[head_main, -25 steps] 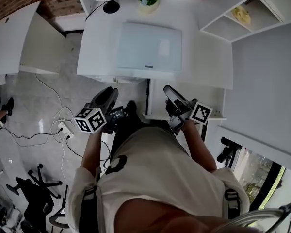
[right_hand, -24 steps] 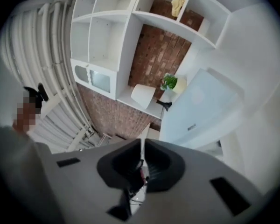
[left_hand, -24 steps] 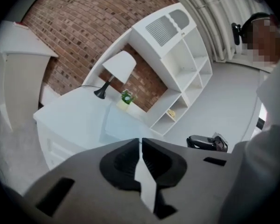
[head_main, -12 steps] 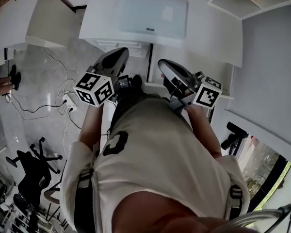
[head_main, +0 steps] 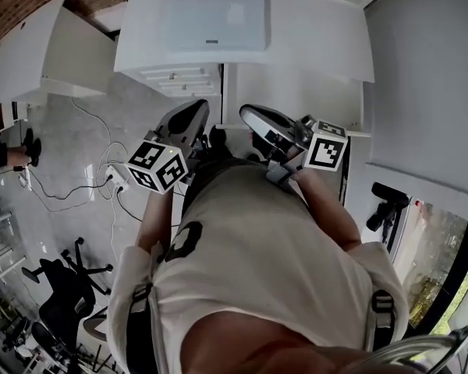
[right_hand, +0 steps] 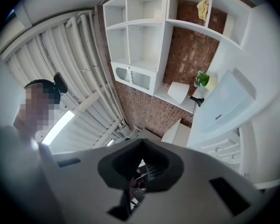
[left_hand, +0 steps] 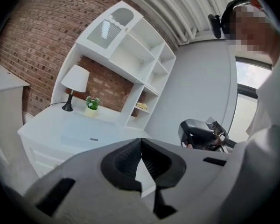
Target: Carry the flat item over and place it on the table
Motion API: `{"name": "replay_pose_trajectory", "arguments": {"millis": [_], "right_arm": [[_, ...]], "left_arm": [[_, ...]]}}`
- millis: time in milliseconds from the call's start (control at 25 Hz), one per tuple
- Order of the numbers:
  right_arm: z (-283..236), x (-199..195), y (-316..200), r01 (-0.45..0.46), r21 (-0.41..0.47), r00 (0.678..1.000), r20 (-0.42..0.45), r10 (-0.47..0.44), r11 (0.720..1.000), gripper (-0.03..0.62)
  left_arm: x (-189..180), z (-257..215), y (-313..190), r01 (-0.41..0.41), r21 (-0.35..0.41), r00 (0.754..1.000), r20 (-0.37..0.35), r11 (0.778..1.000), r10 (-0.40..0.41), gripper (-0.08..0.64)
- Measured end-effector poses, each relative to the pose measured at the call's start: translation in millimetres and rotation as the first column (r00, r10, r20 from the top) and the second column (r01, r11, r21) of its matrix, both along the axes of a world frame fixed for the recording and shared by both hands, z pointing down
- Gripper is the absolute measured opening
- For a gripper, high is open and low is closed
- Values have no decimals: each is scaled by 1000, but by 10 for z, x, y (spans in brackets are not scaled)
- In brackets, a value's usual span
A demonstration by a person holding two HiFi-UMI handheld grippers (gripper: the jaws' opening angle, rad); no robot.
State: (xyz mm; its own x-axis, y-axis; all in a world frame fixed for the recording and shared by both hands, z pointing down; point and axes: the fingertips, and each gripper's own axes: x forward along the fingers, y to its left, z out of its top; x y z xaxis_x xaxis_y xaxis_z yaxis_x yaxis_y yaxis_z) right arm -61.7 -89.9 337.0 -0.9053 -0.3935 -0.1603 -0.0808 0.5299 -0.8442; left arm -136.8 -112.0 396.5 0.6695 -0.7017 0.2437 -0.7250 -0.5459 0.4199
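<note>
- Head view: my left tongs and right tongs hang side by side near the front edge of the tabletop. The flat item lies on that tabletop, well apart from both.
- Left gripper view: my left tongs are pinched tip to tip, with nothing between them. The flat item lies mid-tabletop. A lamp and potted plant stand at the tabletop's back.
- Right gripper view: my right tongs are closed and empty. The flat item lies on the tabletop.
</note>
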Motion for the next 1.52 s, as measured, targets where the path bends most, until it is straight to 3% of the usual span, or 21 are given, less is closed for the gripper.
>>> {"name": "replay_pose_trajectory", "arguments": {"millis": [240, 480, 600, 920, 1160, 1520], "right_arm": [[72, 210, 294, 26, -32, 999, -22, -26, 999, 11], [206, 38, 521, 109, -106, 994, -16, -112, 988, 11], [223, -93, 683, 178, -121, 983, -13, -181, 977, 11], [156, -438, 890, 264, -54, 959, -88, -268, 963, 11], [234, -1029, 927, 270, -98, 953, -115, -281, 958, 11], [356, -1460, 930, 223, -148, 950, -187, -248, 964, 11]], "left_arm": [[243, -116, 295, 27, -1, 999, -27, 1000, -27, 20], [49, -234, 434, 118, 8, 993, -19, 993, -117, 20], [-41, -243, 575, 146, 24, 989, 29, 989, -147, 20], [-602, -239, 743, 189, 80, 965, 169, 979, -200, 20], [-1179, -36, 881, 205, 31, 968, 142, 978, -207, 20], [-1684, 132, 926, 191, -16, 978, 89, 981, -189, 20]]}}
